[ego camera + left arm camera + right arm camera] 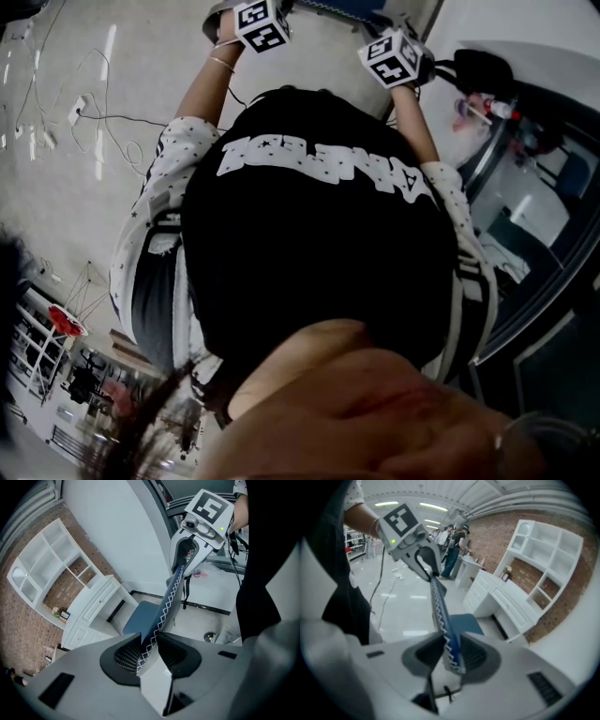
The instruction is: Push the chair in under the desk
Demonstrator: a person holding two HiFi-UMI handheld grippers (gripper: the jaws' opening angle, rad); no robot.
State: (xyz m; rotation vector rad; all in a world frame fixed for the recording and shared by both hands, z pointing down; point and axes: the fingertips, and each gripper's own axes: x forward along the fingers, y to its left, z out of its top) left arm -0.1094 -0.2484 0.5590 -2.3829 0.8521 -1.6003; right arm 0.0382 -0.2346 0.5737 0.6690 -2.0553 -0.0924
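Where the left gripper [149,644] closes, its two jaws are clamped on the top edge of the chair back [171,597], a blue panel with white zigzag stitching. The edge runs up and away from the pads toward the other gripper at its far end.

Right gripper [450,653]: likewise clenched on that same top edge, the blue strip pinched between both pads. So I have one gripper at each end of the back and nothing else in either grip.

Outward from the jaws, the blue seat [143,616] sits below and past the back. It lies just in front of the white desk [93,606], facing the dark knee opening. I cannot tell whether the seat's front edge is already under the top.

A white shelf unit [543,555] with open compartments stands on the desk against a brick wall [497,531]. A few small items sit on the desk top near it, too small to identify.

The floor [398,606] is pale and glossy. Standing people [452,541] are far off beyond the desk's end.

Head view: a black top with white lettering [319,159] fills the middle, both grippers raised at the upper edge. Loose cables [84,112] lie on the floor to the left.
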